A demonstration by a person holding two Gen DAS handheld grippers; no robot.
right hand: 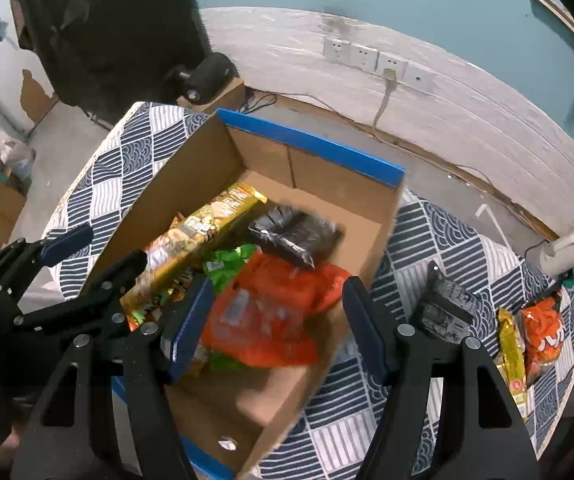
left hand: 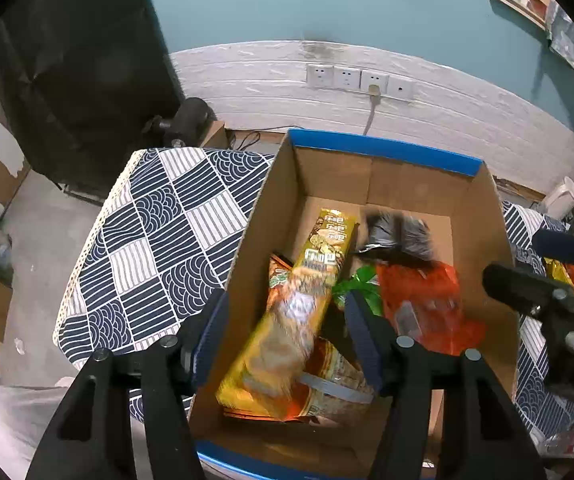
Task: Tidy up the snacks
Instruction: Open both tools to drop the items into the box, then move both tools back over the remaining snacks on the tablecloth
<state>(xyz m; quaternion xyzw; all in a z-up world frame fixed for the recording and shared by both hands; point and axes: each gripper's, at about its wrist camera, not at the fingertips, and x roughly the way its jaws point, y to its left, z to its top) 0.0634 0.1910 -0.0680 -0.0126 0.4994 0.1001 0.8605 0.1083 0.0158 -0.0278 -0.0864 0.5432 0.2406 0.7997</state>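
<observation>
A cardboard box with blue rims [left hand: 383, 152] [right hand: 311, 144] stands on the patterned table. In it lie a long yellow snack pack [left hand: 299, 300] [right hand: 203, 232], an orange bag [left hand: 423, 304] [right hand: 271, 312], a black packet [left hand: 399, 236] [right hand: 295, 236] and a green packet [left hand: 359, 284] [right hand: 227, 264]. My left gripper [left hand: 287, 336] is open above the box, the yellow pack blurred between its fingers, not held. My right gripper [right hand: 279, 328] is open over the orange bag. On the table to the right lie a black packet [right hand: 447, 308], a yellow pack [right hand: 511, 352] and an orange bag [right hand: 543, 336].
The table has a blue-and-white patterned cloth [left hand: 159, 232] [right hand: 427, 240]. Behind it is a white wall with sockets [left hand: 359, 80] and a cable. A dark cabinet [left hand: 79, 60] stands at the left. A white jug [right hand: 567, 248] stands at the far right.
</observation>
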